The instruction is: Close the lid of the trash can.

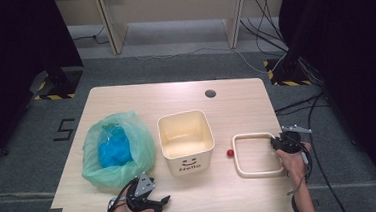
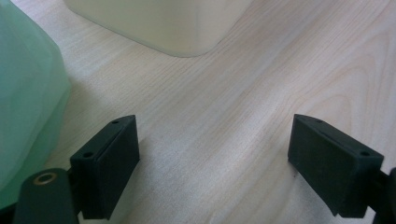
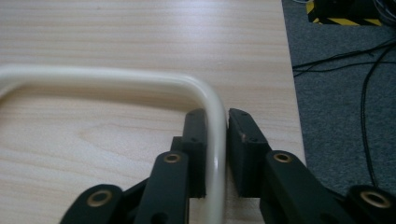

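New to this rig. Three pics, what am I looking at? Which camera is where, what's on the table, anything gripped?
No robot: a person holds a two-jaw gripper in each hand. The high view looks down on the table; the other two cameras ride on the grippers, looking along their jaws. On the table: a green bag with something blue inside, a cream bin marked "Hello", a small red ball and a cream rectangular frame. The right gripper is closed on the frame's rim. The left gripper is open above bare wood, holding nothing.
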Motion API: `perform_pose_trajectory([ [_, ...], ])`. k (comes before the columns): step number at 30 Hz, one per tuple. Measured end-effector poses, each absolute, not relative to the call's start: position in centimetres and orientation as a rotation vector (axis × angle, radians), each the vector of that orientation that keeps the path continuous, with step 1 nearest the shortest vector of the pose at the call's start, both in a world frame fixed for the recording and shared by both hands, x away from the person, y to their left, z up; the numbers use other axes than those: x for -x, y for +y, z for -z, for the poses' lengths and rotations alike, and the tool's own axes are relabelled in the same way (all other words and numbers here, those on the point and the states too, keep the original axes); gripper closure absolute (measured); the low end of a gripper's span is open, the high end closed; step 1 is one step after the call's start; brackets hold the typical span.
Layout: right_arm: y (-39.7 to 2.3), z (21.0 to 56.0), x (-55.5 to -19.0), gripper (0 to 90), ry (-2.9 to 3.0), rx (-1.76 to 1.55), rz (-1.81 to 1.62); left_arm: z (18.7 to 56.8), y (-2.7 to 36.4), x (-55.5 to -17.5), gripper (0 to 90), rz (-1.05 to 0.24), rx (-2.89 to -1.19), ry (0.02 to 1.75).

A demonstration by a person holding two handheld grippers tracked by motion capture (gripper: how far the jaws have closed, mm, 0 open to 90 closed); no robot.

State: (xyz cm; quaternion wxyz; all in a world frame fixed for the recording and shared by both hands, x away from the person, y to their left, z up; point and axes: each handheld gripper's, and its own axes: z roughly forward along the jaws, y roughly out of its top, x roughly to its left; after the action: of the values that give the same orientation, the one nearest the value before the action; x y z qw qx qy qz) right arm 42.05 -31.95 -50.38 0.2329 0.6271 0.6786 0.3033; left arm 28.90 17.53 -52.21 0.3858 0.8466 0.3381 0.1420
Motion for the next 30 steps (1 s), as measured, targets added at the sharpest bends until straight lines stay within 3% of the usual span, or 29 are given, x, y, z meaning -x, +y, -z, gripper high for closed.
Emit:
perform_pose_trajectory([
  [18,-31.6,48.3,-42.5,78.9,1.861,-1.703,-1.012,51.7,17.6,-28.8,17.5,-0.314,-2.104,0.867],
  [30,-31.3,43.9,-43.1,79.1,1.852,-1.658,-1.121,49.1,16.4,-28.0,17.8,-0.339,-2.024,0.805],
])
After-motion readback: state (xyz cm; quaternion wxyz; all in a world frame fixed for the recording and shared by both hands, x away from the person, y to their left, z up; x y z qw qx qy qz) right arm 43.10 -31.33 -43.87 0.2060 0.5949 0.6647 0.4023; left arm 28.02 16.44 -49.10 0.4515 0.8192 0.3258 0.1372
